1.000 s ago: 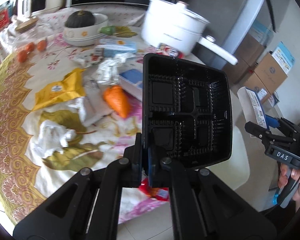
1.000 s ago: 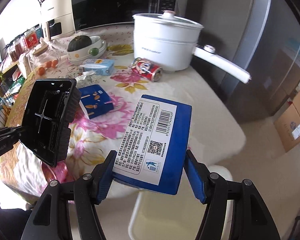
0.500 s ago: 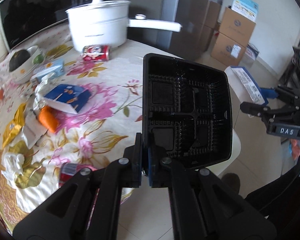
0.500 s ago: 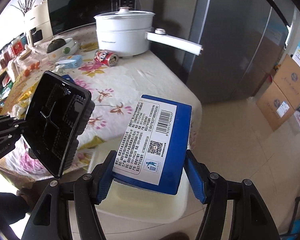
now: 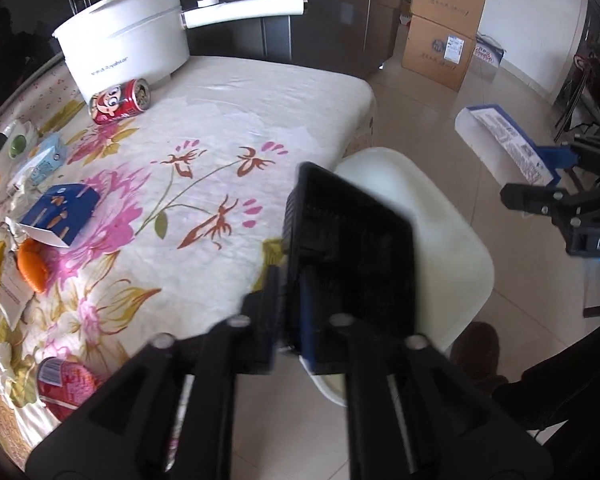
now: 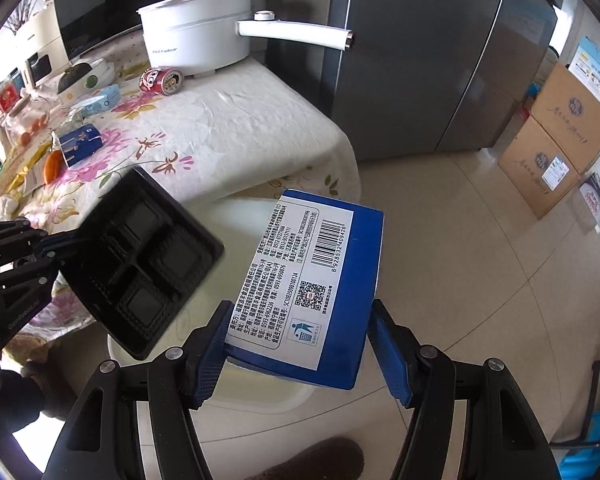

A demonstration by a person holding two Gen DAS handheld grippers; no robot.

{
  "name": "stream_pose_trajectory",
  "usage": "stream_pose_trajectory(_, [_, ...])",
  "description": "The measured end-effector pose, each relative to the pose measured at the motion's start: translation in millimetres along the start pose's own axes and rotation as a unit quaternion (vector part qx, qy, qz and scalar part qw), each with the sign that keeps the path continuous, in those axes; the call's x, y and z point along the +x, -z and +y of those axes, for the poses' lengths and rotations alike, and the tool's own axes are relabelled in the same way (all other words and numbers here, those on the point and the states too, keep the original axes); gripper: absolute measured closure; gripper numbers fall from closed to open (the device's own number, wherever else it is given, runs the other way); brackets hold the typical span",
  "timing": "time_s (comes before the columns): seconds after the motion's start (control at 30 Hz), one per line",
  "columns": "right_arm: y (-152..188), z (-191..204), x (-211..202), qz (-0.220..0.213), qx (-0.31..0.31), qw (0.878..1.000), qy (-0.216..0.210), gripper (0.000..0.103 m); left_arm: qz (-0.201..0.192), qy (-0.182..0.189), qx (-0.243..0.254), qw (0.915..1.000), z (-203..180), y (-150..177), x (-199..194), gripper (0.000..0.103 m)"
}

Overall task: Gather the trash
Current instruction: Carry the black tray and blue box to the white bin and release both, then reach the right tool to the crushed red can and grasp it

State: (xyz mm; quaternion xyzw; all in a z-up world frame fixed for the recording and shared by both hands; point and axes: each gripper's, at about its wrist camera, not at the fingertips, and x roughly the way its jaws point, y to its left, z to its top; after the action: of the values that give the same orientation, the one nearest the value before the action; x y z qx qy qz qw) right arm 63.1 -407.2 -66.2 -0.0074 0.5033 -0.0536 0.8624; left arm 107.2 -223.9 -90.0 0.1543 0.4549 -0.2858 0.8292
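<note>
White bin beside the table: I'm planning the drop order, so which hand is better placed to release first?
Left, probably. Its black tray hangs over the white bin, while the right gripper holds the blue box at the bin's edge, partly over floor.

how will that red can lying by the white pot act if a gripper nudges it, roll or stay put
The red can lies on its side on the tablecloth, so a nudge across its length would probably roll it. Its end looks opened, so it is likely light and skittish. The white pot right behind it may stop a roll that way.
</note>
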Motion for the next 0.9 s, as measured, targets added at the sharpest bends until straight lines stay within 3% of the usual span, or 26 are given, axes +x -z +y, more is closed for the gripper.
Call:
stream_pose_trajectory(0.03, [-1, -1, 1, 0.0, 0.0, 1.0, -0.002, 0.036, -0.004, 0.001, -0.009, 1.0, 2, -1, -2, 0.044])
stream_pose_trajectory(0.1, [-2, 0, 2, 0.001, 0.0, 1.0, -0.003, 0.036, -0.019, 0.002, -0.025, 0.9995, 6, -3, -8, 0.033])
stream_pose_trajectory(0.4, [-7, 6, 14, 0.021, -0.001, 1.0, -0.013, 0.036, -0.024, -0.001, -0.064, 0.9977, 38, 1, -37, 0.023])
stream_pose_trajectory(0.73, [-17, 30, 29, 0.049, -0.002, 0.998, -0.033, 0.034, -0.018, -0.049, -0.137, 0.9893, 109, 38, -73, 0.008])
stream_pose_trajectory(0.8, [-21, 38, 31, 0.05, -0.004, 0.998, -0.037, 0.032, -0.018, -0.059, -0.148, 0.987, 121, 46, -81, 0.005])
stream_pose_trajectory(0.9, [-27, 49, 29, 0.044, -0.009, 0.998, -0.038, 0.016, -0.018, -0.076, -0.17, 0.9824, 143, 60, -92, 0.003])
